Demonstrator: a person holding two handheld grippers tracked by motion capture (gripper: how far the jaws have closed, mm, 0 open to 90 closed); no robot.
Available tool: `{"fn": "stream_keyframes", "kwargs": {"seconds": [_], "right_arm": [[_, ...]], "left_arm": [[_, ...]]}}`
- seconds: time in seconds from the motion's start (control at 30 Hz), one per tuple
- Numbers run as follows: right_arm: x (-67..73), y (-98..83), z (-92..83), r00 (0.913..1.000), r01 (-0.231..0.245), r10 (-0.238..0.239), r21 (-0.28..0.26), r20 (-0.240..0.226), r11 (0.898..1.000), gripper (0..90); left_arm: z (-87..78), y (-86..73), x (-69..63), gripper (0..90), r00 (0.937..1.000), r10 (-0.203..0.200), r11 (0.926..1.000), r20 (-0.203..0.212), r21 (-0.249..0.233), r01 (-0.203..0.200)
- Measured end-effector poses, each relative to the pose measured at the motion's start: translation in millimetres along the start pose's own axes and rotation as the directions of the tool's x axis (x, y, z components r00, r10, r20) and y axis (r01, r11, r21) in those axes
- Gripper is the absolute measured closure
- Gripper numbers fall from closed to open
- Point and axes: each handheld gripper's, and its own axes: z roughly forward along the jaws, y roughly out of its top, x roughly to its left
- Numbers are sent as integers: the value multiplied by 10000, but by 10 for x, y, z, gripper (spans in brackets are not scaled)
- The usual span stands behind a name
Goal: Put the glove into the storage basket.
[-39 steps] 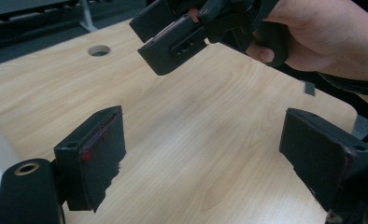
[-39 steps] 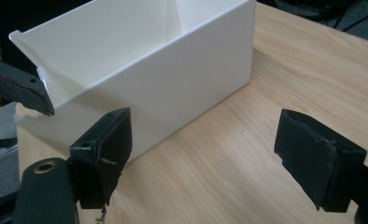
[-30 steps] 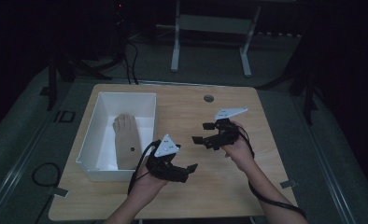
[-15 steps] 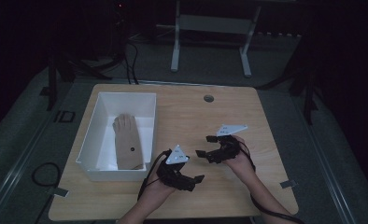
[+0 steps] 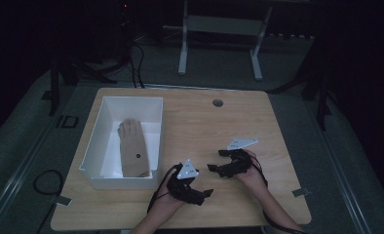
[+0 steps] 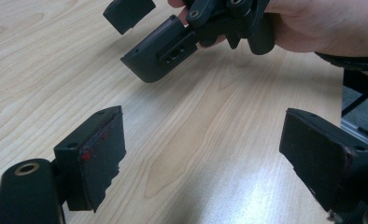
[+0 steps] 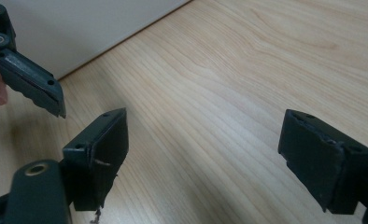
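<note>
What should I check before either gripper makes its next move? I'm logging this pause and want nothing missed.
1. Left gripper open, nothing between its jaws: ok.
2. Right gripper open, nothing between its jaws: ok.
3. Grippers apart, not touching: ok, though close, each facing the other.
4. Glove lying flat inside the white bin: ok.
5. Bare table under both grippers, nothing to snag: ok.
6. Which thing the next move targets: cannot tell.

glove (image 5: 133, 153) in bin (image 5: 152, 108), left on table (image 5: 200, 126)
</note>
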Motion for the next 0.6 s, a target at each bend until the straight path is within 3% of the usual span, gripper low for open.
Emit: {"fn": "stream_keyframes", "kwargs": {"seconds": [0.07,0.23,0.37,0.6], "right_arm": [[-13,-32,-2,10000,22,-22,6,49,10000,161],[-34,-114,0,9996,232,-232,-29,137,9997,160],[-40,-171,14,9992,337,-337,22,228,9994,142],[-63,-232,2,9985,447,-449,93,300,9990,138]], "left_arm": [[16,-23,1,149,9998,165,9999,-140,52,-164],[40,-81,23,149,9998,54,10000,-213,-16,-54],[62,-118,38,149,9992,203,9995,-339,243,-194],[72,-176,53,148,9997,145,9997,-176,198,-141]]}}
